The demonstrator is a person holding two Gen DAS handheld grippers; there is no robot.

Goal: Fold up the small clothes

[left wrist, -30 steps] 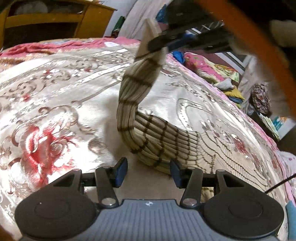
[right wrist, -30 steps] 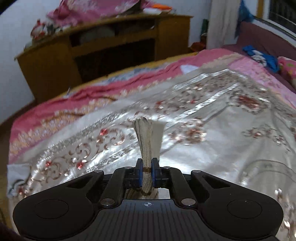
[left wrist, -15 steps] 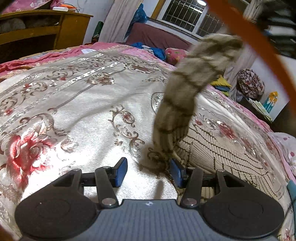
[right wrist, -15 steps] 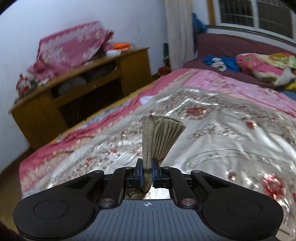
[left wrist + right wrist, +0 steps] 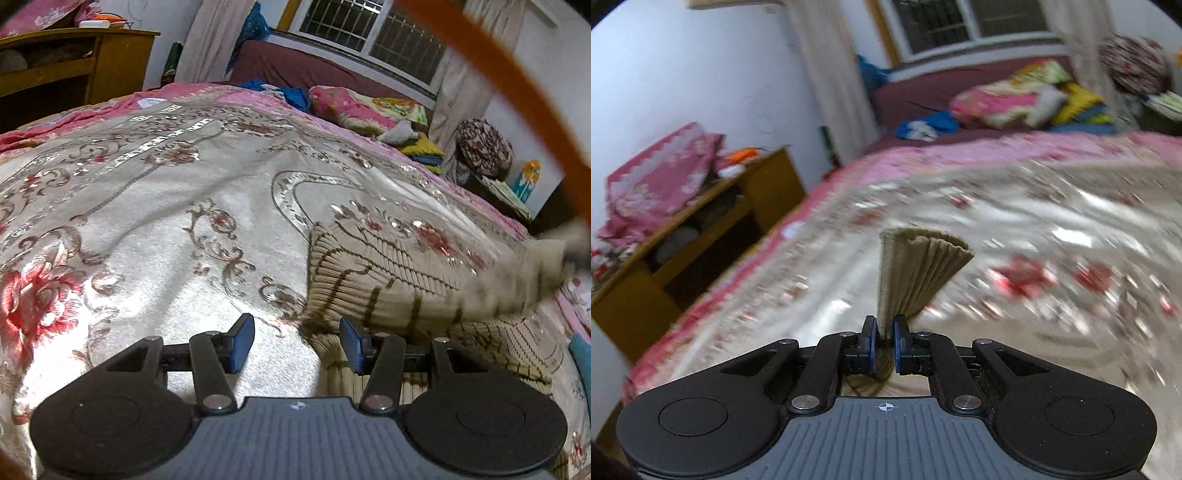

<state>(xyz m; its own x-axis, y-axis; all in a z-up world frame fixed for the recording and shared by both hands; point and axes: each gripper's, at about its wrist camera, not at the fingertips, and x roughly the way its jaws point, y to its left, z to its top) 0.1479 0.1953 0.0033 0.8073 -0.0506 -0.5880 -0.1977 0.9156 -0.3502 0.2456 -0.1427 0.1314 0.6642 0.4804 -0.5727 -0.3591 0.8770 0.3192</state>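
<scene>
1. On the bedspread [image 5: 155, 229] lies a striped knitted garment [image 5: 354, 273], its far end lifted and blurred
2. Just beside the garment, the left gripper [image 5: 297, 343] hovers with jaws spread, holding nothing
3. Above the bedspread, the right gripper [image 5: 885, 343] pinches the garment's ribbed hem

Beige brown-striped garment [image 5: 373, 273], silver red-floral bedspread [image 5: 155, 221]

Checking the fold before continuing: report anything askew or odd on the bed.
The beige ribbed knit garment with dark stripes is not flat: one end stretches up toward the right, bunched in the shut right gripper. The open left gripper holds nothing. Nothing looks damaged on the floral satin bedspread.
</scene>
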